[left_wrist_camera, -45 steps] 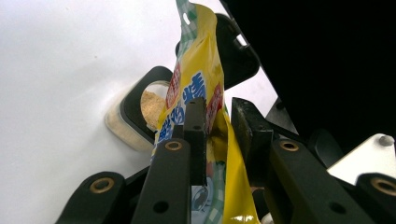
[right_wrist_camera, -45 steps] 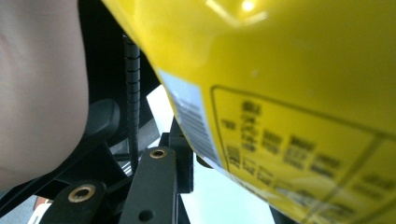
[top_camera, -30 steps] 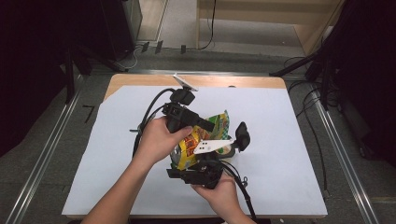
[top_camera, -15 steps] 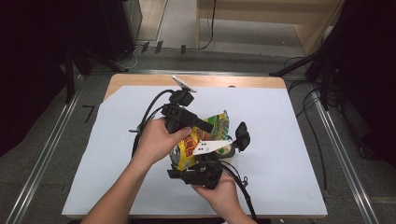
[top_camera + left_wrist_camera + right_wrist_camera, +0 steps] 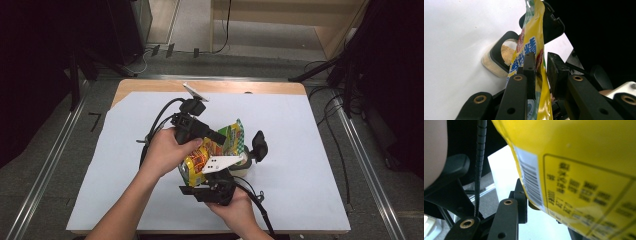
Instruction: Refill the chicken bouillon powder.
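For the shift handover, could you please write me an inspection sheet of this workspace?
Surface: white sheet over a wooden table.
Job's things: yellow snack bag held above an open container of beige powder; black lid beside it.
Clutter: nothing seen.
Grippers: left gripper pinches the bag's edge; right gripper holds its lower end.
Cables: black ones trail from both grippers.
Surroundings: grey floor, metal rails, wooden furniture behind.
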`<state>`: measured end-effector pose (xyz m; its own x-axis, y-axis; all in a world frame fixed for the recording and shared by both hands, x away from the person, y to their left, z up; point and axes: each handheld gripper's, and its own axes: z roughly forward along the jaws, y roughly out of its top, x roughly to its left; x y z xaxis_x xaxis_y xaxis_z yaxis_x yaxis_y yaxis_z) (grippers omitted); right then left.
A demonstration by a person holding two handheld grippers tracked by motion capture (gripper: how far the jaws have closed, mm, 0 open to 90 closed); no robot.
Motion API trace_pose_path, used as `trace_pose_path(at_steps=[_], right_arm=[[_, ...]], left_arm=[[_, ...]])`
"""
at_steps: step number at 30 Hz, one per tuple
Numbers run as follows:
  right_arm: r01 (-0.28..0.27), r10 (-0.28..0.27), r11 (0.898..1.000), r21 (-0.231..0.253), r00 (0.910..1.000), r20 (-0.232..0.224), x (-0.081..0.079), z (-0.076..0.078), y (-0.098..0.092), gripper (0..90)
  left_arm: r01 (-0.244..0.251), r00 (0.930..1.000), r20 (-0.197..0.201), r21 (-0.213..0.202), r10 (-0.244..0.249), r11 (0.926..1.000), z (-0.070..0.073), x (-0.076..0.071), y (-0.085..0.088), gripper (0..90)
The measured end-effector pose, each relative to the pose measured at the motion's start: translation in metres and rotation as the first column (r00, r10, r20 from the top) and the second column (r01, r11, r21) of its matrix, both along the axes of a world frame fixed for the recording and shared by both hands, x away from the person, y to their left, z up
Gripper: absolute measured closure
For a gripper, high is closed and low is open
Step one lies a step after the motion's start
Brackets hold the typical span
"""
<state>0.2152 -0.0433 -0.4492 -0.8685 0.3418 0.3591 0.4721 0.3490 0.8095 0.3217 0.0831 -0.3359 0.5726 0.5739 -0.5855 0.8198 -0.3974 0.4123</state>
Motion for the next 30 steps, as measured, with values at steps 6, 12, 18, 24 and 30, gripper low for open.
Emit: trace_pose_path(at_steps=[6, 12, 18, 24, 30], right_arm=[[-0.018, 0.018, 0.999, -0.031, 0.9995, 0.024, -0.002, -0.003, 0.001, 71.0], [-0.029, 0.032, 0.998, -0.054, 0.9982, 0.051, -0.005, -0.007, 0.002, 70.9], [-0.038, 0.044, 0.996, -0.084, 0.9965, 0.070, -0.006, -0.011, 0.004, 70.8], [-0.042, 0.049, 0.994, -0.099, 0.9965, 0.068, -0.007, -0.013, 0.005, 70.8], [-0.046, 0.055, 0.993, -0.111, 0.9953, 0.080, -0.008, -0.015, 0.005, 70.8]], left_arm=[[0.014, 0.9999, 0.007, 0.013, -0.014, 0.9998, -0.003, 0.000, -0.001, 77.7], [0.021, 0.9998, -0.003, 0.012, -0.021, 0.9997, -0.007, 0.001, 0.000, 77.7], [0.027, 0.9996, 0.000, 0.033, -0.027, 0.9991, -0.011, 0.003, -0.001, 77.7], [0.051, 0.9986, 0.008, 0.068, -0.052, 0.9963, -0.016, 0.003, -0.006, 77.2], [0.057, 0.9983, 0.004, 0.074, -0.057, 0.9956, -0.018, 0.003, -0.008, 76.8]])
